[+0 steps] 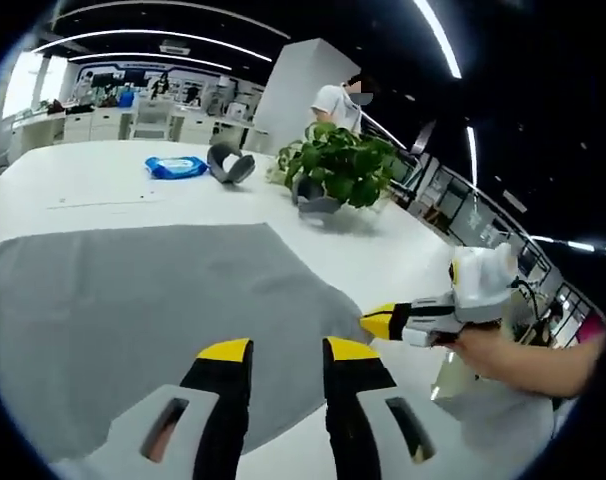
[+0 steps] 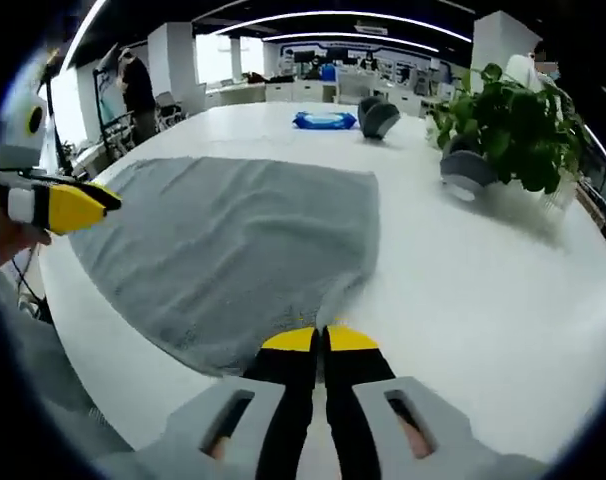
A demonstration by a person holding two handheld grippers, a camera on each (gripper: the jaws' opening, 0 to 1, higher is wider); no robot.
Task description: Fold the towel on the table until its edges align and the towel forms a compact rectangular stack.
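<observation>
Towel [image 2: 233, 250] edge pinched between right jaws.

Long ceiling light strips [image 1: 438, 40] lit my workspace brightly and evenly, and the white table [image 2: 463, 270] glared a little. Windows [image 1: 23, 85] at the far wall were blown out. Shadows were soft. Straight lines bowed near the edges, where sharpness dropped off.
</observation>
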